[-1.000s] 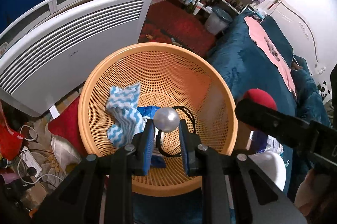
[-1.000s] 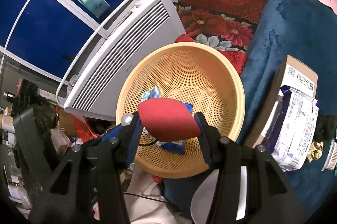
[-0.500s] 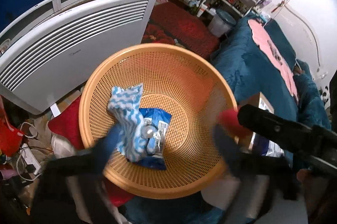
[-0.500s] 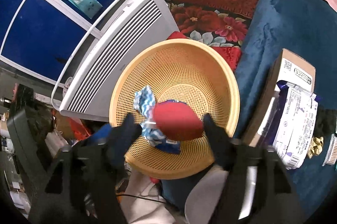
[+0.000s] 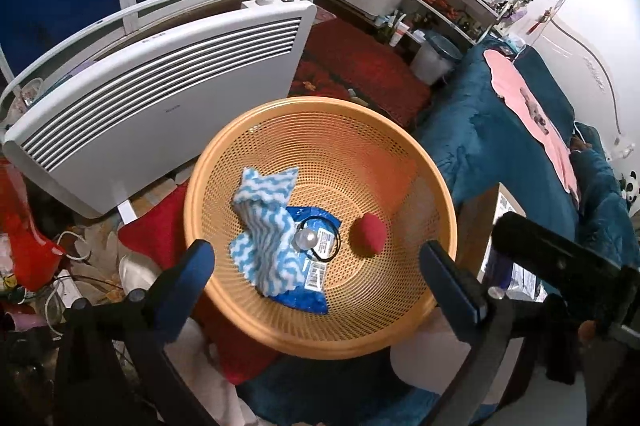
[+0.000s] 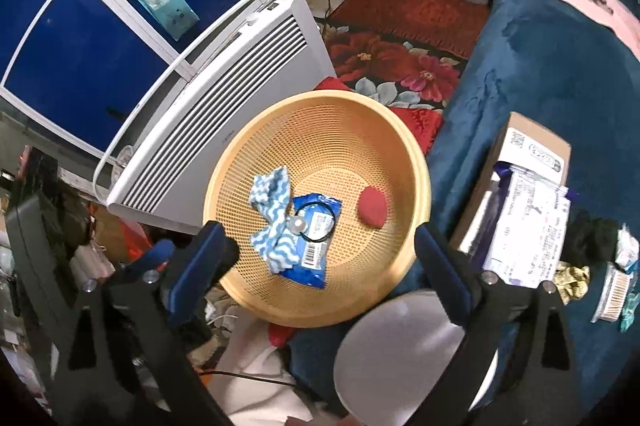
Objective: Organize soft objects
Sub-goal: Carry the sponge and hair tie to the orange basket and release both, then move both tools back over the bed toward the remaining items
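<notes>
Both grippers hung over the basket, pointing steeply down into it. Left gripper: fingers spread wide, nothing between the blue pads, jaws had just been opening. Right gripper: the same, spread wide and empty, jaws just opened too.

Basket: round, shallow bowl shape, orange-tan plastic, fine perforated mesh walls, smooth solid rim. It sat between the white heater and the teal bed cover.

Contents, all in the lower half of the bowl:
- Red soft ball, egg-shaped, matte and felt-like. It lay on the mesh to the right of the packet, apart from it. In the right wrist view its long axis ran roughly up-down.
- Blue-white zigzag cloth, fuzzy knit, crumpled into a long strip. Long axis ran from upper left to lower right, lower end draped over the packet.
- Blue foil packet, glossy, flat, white barcode label; partly under the cloth.
- Hair tie: thin black elastic loop with a pearl-like grey bead, lying flat on the packet, the bead touching the cloth edge.

Heater: hard white shell, horizontal louvre slots, white tube rail behind it. Cardboard box on the bed cover, just right of the basket.
</notes>
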Available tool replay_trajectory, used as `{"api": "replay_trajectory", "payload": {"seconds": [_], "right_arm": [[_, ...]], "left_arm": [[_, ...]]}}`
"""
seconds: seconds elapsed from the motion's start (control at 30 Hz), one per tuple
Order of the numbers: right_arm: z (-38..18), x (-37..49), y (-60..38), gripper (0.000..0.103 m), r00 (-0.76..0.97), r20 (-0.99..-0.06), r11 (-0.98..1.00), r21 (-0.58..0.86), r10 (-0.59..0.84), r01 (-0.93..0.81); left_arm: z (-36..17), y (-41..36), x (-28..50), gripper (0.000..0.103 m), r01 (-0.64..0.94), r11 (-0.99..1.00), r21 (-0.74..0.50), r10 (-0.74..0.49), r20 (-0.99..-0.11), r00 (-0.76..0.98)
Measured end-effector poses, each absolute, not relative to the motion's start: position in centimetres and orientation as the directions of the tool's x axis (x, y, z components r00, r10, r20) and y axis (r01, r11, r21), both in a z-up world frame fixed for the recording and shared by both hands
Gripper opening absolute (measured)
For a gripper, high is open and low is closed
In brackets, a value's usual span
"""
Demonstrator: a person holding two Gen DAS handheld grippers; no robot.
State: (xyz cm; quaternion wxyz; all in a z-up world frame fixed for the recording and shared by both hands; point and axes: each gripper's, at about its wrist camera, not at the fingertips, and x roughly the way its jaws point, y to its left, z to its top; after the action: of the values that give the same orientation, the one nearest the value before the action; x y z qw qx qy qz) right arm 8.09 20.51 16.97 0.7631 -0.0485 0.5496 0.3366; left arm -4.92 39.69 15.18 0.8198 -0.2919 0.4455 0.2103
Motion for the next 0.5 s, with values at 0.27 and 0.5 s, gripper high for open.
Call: {"api": "replay_trajectory", "payload": {"seconds": [0.27, 0.5], "right_arm": [[18.2, 7.0, 18.8, 0.098, 0.216, -0.862, 0.767, 0.261, 0.458, -0.586], [19.1, 6.6, 15.6, 0.099, 0.230, -0.850, 0.773, 0.276, 0.474, -0.571]], "left_arm": [[16.3, 38.5, -6.2, 0.102, -0.621, 0.738, -0.265, 0.118, -0.855, 0.505], [18.4, 36.0, -6.7, 0.102, -0.607, 0.756, -0.247, 0.144, -0.841, 0.522]]}}
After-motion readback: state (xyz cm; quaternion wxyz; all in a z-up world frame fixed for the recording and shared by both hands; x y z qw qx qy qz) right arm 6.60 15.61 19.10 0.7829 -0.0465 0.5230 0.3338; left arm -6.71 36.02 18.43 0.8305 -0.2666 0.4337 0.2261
